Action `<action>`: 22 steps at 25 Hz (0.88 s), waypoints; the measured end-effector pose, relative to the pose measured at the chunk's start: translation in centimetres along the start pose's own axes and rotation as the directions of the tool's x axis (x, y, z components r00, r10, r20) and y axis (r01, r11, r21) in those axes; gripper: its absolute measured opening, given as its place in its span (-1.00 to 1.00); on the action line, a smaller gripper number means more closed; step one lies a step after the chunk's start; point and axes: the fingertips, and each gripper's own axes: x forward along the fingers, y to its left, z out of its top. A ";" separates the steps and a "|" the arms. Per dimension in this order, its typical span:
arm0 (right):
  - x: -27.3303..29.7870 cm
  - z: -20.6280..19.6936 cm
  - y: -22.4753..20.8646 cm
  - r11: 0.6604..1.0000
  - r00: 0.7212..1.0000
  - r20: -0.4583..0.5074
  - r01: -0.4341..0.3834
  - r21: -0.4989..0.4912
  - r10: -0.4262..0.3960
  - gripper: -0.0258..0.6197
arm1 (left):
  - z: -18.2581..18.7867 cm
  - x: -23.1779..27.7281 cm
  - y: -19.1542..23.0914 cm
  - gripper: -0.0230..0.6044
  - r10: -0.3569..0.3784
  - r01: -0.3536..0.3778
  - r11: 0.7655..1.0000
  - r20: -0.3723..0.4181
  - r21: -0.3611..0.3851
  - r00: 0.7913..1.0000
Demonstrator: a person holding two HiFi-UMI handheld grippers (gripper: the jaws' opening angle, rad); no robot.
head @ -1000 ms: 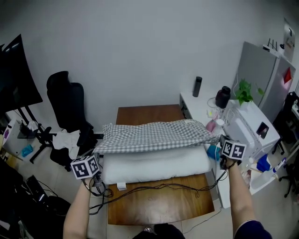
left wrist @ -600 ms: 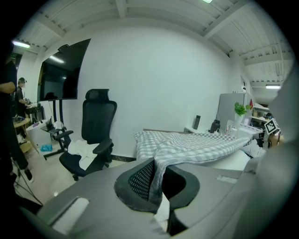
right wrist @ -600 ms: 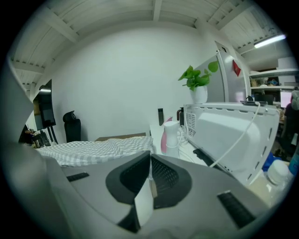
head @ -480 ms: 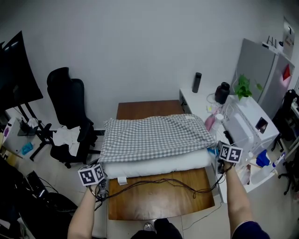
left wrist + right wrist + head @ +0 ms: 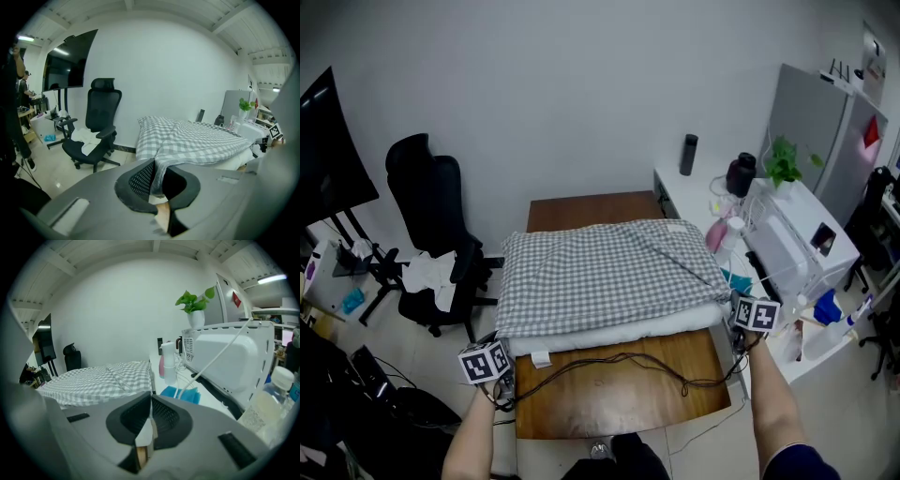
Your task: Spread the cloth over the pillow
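On the wooden bench (image 5: pixel 619 403), the checked cloth (image 5: pixel 600 272) is hiding most of the pillow (image 5: pixel 609 331). The left claw (image 5: pixel 158 164) is clenching its near corner; the right claw (image 5: pixel 150 399) is seemingly pinching the other.

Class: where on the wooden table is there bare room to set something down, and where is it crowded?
The table is bare at its far end, between cloth and wall. The near strip before the pillow holds only a cable. The counter at right is crowded with bottles.
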 end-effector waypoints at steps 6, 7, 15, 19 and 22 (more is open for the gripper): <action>0.1 -2.6 -0.2 1.000 0.999 -0.032 -0.001 0.013 0.001 -0.86 | -2.1 0.3 0.7 -0.89 -0.001 0.001 1.000 -0.034 -0.012 0.999; 0.0 -2.7 -0.3 1.000 1.000 -0.032 -0.002 0.016 0.002 -0.85 | -2.1 0.2 0.7 -0.89 0.000 0.000 1.000 -0.033 -0.015 0.999; -0.6 -3.5 -0.5 1.000 0.999 -0.030 -0.009 0.026 0.010 -0.85 | -2.8 -0.2 1.0 -0.89 0.001 -0.001 1.000 -0.046 0.010 0.999; -0.7 -3.7 -0.5 1.000 1.000 -0.031 -0.004 0.024 0.005 -0.85 | -3.1 -0.3 1.0 -0.89 -0.006 0.007 1.000 -0.052 0.011 0.999; -0.6 -3.8 -0.3 1.000 0.999 -0.044 0.005 0.015 -0.005 -0.85 | -3.3 0.0 1.0 -0.89 0.001 0.000 1.000 -0.050 0.003 0.999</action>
